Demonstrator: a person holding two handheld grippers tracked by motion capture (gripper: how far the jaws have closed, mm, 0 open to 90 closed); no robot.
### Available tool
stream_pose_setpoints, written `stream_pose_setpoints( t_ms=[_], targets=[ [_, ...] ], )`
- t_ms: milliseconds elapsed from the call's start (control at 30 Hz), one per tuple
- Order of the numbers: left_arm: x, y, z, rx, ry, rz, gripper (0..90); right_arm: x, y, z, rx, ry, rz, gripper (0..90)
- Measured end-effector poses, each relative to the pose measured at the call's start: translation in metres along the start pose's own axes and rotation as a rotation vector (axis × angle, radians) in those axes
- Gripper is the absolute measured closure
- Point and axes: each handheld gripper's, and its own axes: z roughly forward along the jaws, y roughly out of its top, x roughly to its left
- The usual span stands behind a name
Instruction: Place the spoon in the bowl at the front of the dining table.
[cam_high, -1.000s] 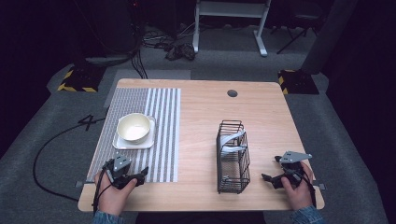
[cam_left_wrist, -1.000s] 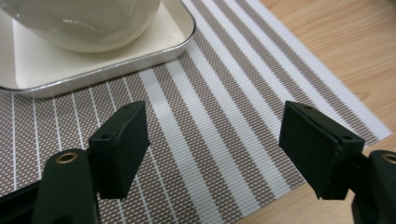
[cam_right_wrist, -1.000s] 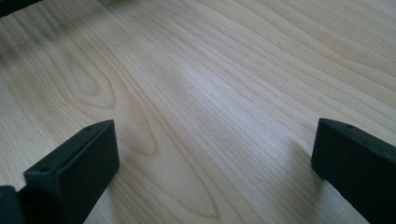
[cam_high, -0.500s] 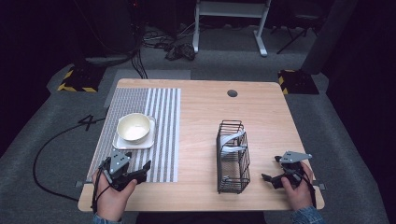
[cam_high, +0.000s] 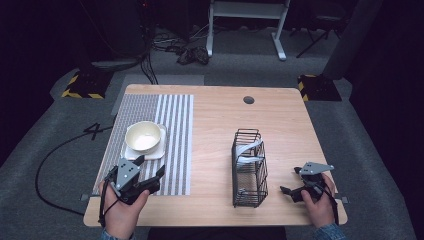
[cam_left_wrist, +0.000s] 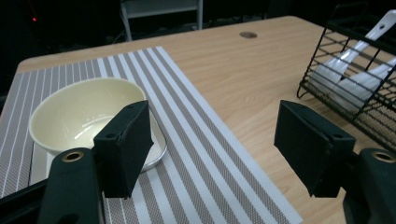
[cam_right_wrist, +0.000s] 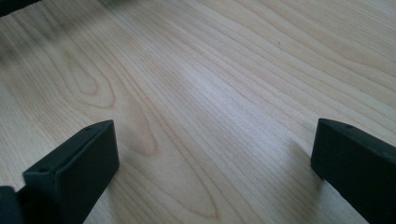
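L hand-held gripper (cam_high: 150, 172) nudged fwd.

Wire basket (cam_high: 248, 170), black, at table's 4 o'clock, holding white utensils (cam_high: 248, 152), possibly spoons. Round hole (cam_high: 248, 100) at 12 o'clock. Yellow-black hazard blocks (cam_high: 79, 85) on floor at 10 and 2 o'clock.

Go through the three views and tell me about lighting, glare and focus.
High view: table lit, surroundings dark. Left gripper view: glare inside the bowl; the near hand-held gripper looks soft. Right gripper view: a pale sheen on the wood, with soft shadows beside the jaws.
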Motion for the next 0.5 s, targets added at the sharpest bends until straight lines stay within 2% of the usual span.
stream_pose_setpoints(
  t_ms=[167,333,500],
  targets=[
    [-0.003,0.004,-0.001,-0.035,0.007,-0.006,27.4,0.000,0.000,0.000,0.000,0.000,0.000,0.9],
    [-0.005,0.008,0.000,-0.047,0.016,0.003,27.2,0.000,0.000,0.000,0.000,0.000,0.000,0.9],
    [-0.010,0.013,0.007,-0.048,-0.012,0.018,27.2,0.000,0.000,0.000,0.000,0.000,0.000,0.9]
  ],
)
